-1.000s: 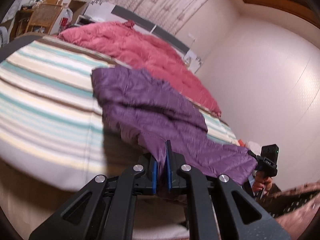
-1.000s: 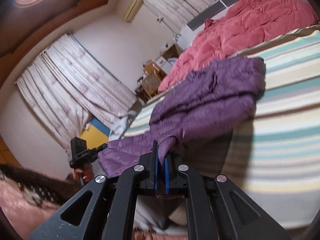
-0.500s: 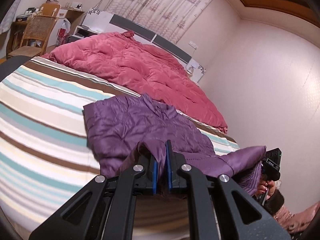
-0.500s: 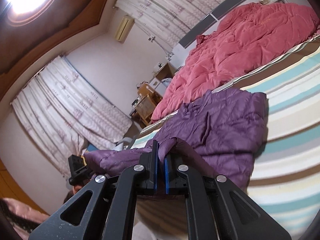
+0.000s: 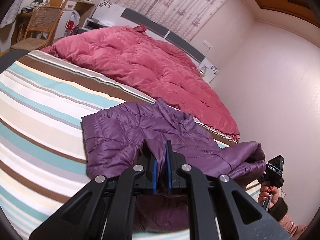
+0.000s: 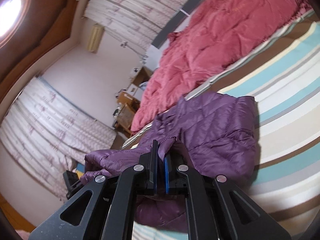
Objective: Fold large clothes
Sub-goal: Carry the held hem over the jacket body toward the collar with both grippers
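I am clamping the left gripper (image 5: 161,160) on a fold of the purple jacket (image 5: 128,132), jaws nearly closed on the fabric. I am pinching another fold with the right gripper (image 6: 160,160), jaws equally narrow. The jacket is lying on the striped bed (image 5: 40,104), its near part overhanging the bed's near edge, just beside the red duvet (image 5: 140,64).

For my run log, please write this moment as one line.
left tongs: shut on purple jacket | right tongs: shut on purple jacket | jacket partly on striped bed
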Action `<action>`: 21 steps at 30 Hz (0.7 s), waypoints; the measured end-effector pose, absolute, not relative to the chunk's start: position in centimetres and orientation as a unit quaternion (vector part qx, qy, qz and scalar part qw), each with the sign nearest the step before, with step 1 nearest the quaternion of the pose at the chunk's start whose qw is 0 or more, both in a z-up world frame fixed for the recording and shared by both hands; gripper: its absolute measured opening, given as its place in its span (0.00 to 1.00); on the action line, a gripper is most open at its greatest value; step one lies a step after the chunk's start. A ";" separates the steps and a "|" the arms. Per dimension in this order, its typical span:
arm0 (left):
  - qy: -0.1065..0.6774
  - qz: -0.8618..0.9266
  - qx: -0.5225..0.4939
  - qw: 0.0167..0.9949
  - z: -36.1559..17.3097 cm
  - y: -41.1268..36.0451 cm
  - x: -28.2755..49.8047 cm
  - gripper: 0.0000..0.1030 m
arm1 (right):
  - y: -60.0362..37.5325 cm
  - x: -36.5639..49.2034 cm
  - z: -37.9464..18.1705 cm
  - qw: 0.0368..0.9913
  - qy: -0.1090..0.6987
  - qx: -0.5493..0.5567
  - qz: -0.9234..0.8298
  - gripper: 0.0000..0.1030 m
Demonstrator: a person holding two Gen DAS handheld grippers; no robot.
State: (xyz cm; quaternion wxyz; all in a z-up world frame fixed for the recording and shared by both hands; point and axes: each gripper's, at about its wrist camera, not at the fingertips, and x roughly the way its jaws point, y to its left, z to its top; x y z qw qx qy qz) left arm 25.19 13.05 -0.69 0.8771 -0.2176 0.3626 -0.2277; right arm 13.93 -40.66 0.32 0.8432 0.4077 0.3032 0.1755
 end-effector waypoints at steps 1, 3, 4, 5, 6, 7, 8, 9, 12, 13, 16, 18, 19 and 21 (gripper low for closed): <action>0.366 -0.224 -0.219 0.876 -1.0 13.0 25.7 0.07 | -40.7 14.4 0.0 0.842 0.306 0.411 0.172 0.05; 0.372 -0.217 -0.222 0.875 -1.7 12.8 26.8 0.07 | -40.8 15.5 -0.7 0.838 0.313 0.418 0.159 0.05; 0.377 -0.211 -0.226 0.873 -2.1 12.8 27.4 0.07 | -40.8 16.1 -1.0 0.836 0.317 0.421 0.154 0.05; 0.380 -0.207 -0.229 0.872 -2.4 12.7 27.9 0.07 | -40.9 16.7 -1.3 0.835 0.320 0.422 0.148 0.05; 0.383 -0.203 -0.232 0.871 -2.7 12.7 28.3 0.07 | -40.9 17.0 -1.5 0.834 0.323 0.424 0.143 0.05; 0.386 -0.198 -0.234 0.870 -3.0 12.7 28.9 0.07 | -40.9 17.4 -1.7 0.832 0.325 0.428 0.139 0.05; 0.390 -0.194 -0.233 0.870 -3.3 12.6 29.4 0.07 | -41.0 17.9 -2.1 0.829 0.328 0.433 0.135 0.05; 0.392 -0.192 -0.231 0.870 -3.5 12.5 29.7 0.07 | -41.1 18.3 -2.3 0.828 0.330 0.434 0.131 0.05; 0.397 -0.182 -0.226 0.870 -4.0 12.1 30.8 0.07 | -41.1 19.5 -2.8 0.827 0.338 0.433 0.120 0.05; 0.398 -0.179 -0.227 0.871 -4.1 12.0 31.2 0.07 | -41.1 19.7 -2.9 0.826 0.340 0.434 0.117 0.05; 0.399 -0.166 -0.225 0.873 -4.4 11.5 32.2 0.07 | -41.2 20.7 -3.4 0.825 0.342 0.437 0.105 0.05; 0.401 -0.156 -0.224 0.875 -4.6 11.2 32.8 0.07 | -41.2 21.4 -3.8 0.824 0.343 0.441 0.092 0.05; 0.404 -0.149 -0.224 0.875 -4.8 11.0 33.3 0.07 | -41.1 21.8 -3.9 0.826 0.345 0.438 0.083 0.05; 0.407 -0.137 -0.224 0.875 -5.2 10.5 34.1 0.07 | -40.7 22.6 -4.2 0.833 0.350 0.424 0.067 0.05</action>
